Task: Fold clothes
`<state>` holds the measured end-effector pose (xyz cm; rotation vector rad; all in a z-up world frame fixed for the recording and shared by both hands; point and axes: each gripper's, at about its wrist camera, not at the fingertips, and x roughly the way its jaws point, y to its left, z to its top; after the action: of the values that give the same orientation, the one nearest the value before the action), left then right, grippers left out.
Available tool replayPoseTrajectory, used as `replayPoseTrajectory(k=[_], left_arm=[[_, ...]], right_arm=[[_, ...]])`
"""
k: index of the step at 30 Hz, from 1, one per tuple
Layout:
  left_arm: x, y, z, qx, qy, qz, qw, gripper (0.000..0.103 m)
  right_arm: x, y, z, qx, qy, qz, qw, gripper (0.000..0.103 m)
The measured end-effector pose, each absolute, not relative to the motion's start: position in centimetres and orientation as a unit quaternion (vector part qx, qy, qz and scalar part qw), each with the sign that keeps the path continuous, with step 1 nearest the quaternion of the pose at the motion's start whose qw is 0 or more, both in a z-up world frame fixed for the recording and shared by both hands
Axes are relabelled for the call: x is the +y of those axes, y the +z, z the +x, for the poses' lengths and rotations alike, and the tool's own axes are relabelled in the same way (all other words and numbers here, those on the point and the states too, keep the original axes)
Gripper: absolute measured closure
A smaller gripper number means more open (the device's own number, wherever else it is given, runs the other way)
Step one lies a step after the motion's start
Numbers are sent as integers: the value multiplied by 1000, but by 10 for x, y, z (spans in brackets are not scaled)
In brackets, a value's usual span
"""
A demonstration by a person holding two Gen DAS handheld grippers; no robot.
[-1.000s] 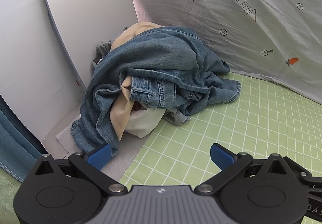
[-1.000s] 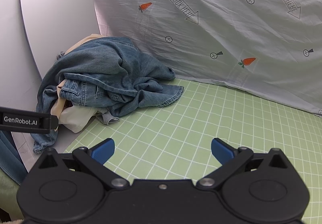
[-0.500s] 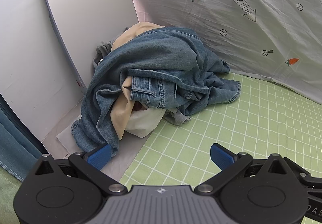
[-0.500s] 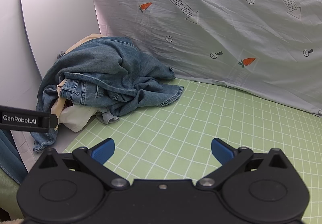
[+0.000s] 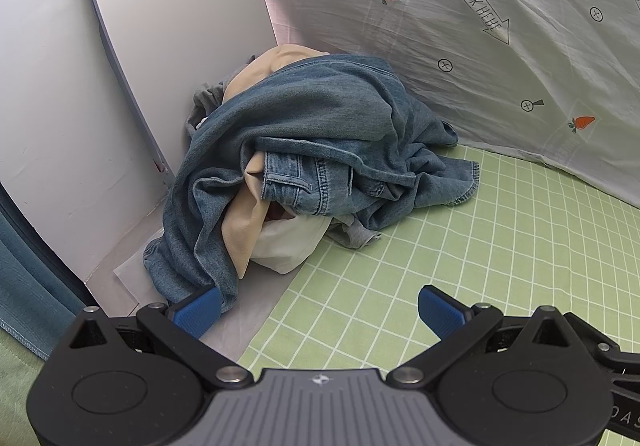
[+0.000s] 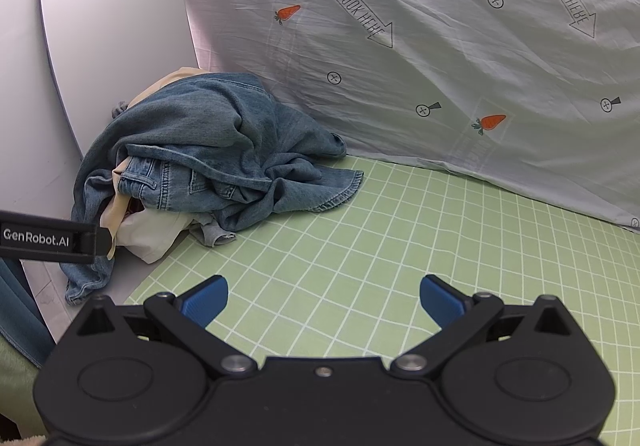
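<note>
Nearest, left gripper (image 5: 319, 304): its blue-padded fingers (image 5: 440, 310) are spread wide with nothing between them; it is held low over the near edge of the mat, the left pad seen just in front of the denim hem.
Right gripper (image 6: 323, 297): its fingers (image 6: 205, 298) are likewise spread wide and empty, held above bare mat, well apart from the clothes.
Black bar: a black part lettered "GenRobot.AI" (image 6: 52, 238) is seen at the left edge of the right wrist view, in front of the pile.
Mat (image 5: 500, 246): a light green sheet with a white grid is laid over the surface; a grey strip (image 5: 256, 298) is left uncovered along its left side.
Pile of clothes (image 5: 304, 165): it is heaped at the far left corner, partly on the grey strip and partly on the mat, resting against the white board.
Denim garment (image 6: 200, 133): it is draped over the top of the pile, unfolded, with one hem spread out onto the mat.
Beige cloth (image 5: 244, 230): it is seen poking out under the denim, and again at the top of the heap.
White cloth (image 5: 288, 242): it is tucked at the front base of the pile.
Grey cloth (image 5: 358, 236): a small corner is seen lying on the mat.
White board (image 5: 172, 17): it is leaned upright behind the pile.
Printed sheet (image 6: 440, 45): a pale cloth with carrots and arrows is hung along the far side.
</note>
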<state>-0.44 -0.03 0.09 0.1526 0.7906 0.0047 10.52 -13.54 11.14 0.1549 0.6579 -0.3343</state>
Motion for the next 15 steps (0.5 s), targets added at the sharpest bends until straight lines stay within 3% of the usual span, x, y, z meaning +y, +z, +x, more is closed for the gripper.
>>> replayPoseTrajectory(k=[15], left_arm=[[1,-4,3,396,0,74,915,0]], right_arm=[[-139,108,109,327,-168,80,927,0]])
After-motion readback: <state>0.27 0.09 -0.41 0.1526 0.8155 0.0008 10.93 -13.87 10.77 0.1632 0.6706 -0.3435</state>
